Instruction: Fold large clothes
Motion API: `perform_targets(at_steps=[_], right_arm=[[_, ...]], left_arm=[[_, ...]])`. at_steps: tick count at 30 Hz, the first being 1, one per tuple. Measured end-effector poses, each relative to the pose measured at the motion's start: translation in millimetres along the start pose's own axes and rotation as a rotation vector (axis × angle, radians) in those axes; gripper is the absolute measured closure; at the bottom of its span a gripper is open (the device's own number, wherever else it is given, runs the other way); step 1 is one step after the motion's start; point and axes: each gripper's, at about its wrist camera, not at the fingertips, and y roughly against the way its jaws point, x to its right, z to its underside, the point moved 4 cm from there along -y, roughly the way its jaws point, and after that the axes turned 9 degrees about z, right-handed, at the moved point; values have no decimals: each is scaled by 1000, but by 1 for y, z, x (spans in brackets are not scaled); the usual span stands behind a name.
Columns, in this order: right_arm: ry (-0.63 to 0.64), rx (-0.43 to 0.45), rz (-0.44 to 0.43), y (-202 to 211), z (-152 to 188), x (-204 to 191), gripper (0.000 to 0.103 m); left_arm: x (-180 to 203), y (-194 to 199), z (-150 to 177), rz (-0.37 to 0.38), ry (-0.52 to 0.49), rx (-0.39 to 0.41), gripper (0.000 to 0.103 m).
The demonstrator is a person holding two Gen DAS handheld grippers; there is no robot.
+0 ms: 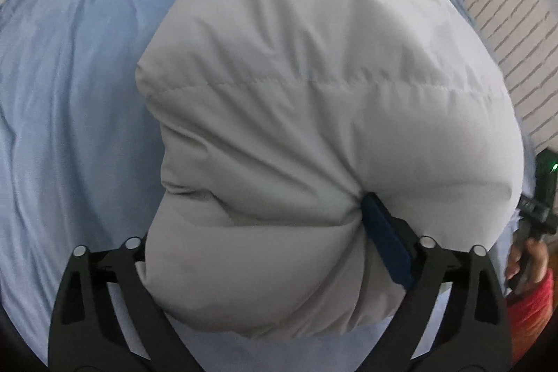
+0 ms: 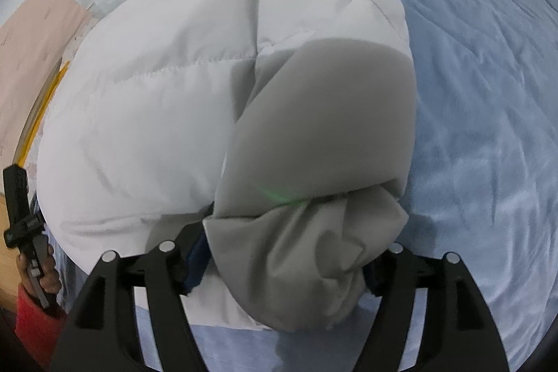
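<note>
**Both claws grip the puffer jacket**

The white puffer jacket (image 1: 314,114) lies bunched on the blue bedsheet (image 1: 69,93). The left claw (image 1: 275,250) pinches its near edge; the right claw (image 2: 279,253) clamps what seems a bunched sleeve.

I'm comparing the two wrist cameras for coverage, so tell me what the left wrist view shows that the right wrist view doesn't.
Only the left wrist view shows the left tongs clamped on a broad, smooth quilted panel of the white puffer jacket, with one blue pad pressed into it.

Only the right wrist view shows the right tongs pinching a bunched grey part of the jacket, and a yellow strip at the left edge.

Both show the jacket on the blue bedsheet, a white brick wall, and the other hand in a red sleeve.
</note>
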Motion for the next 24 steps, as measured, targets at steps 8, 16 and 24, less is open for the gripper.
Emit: perform_targets(at_steps=[8,16,24], right_arm=[[4,0,49,-9,-5,-2,25],[107,70,177,4,0,-20,49],[227,94,232,14,2,-23,58]], left_arm=[[12,-8,-5,-118,-49,-20,11],[37,2,-1,-206,-86,-13,28],[72,15,-4,-268,-143,-1,41]])
